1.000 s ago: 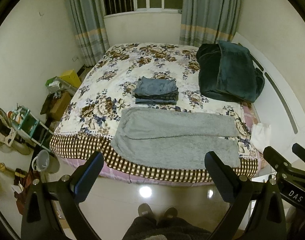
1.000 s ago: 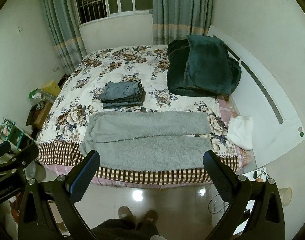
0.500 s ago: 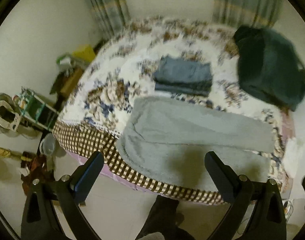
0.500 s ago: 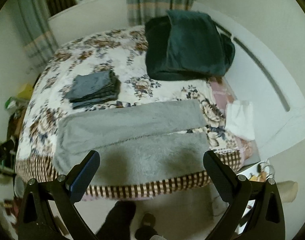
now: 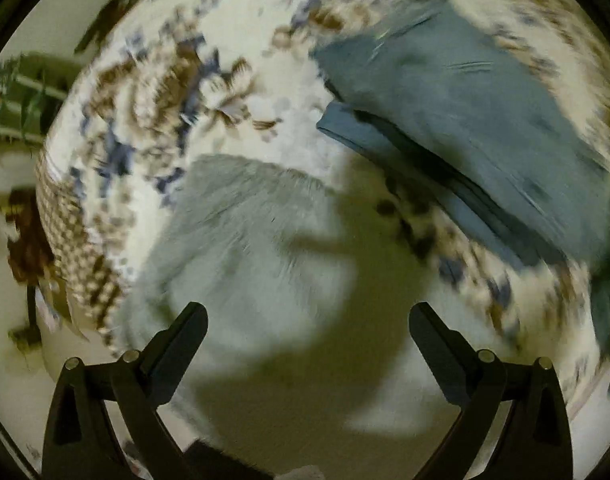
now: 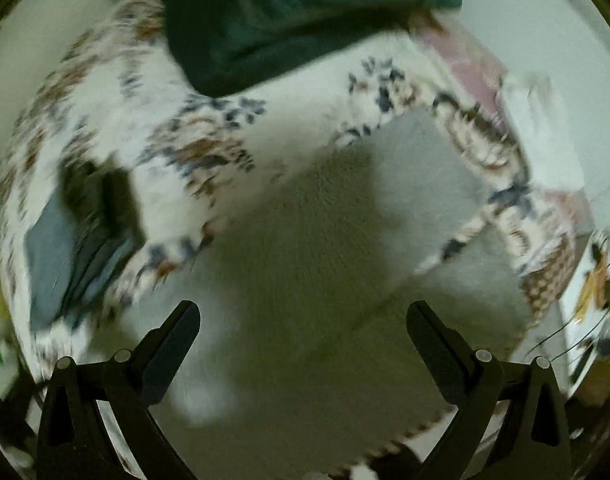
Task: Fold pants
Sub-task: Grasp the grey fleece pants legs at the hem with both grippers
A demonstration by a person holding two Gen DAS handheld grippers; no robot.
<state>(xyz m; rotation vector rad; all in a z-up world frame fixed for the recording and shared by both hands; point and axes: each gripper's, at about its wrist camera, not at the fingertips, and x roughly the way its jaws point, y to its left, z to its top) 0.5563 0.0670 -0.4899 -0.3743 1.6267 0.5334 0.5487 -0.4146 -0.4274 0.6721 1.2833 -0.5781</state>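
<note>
Grey fleece pants (image 5: 249,240) lie flat across the near side of the flowered bed, legs to the right. Both views are motion-blurred. My left gripper (image 5: 307,320) is open and empty, close above the waist end of the pants. My right gripper (image 6: 303,318) is open and empty, close above the leg end of the pants (image 6: 417,184). The two legs lie side by side with a strip of bedspread between their cuffs. A shadow covers the middle of the pants in both views.
A stack of folded blue-grey clothes (image 5: 485,120) lies on the flowered bedspread (image 5: 233,60) beyond the pants; it also shows in the right wrist view (image 6: 61,252). A dark green blanket (image 6: 289,12) lies further back. Clutter stands on the floor left of the bed (image 5: 21,232).
Both grippers have moved quickly forward and down from standing distance to close over the pants on the bed. Both stay open. The pants have not moved.
</note>
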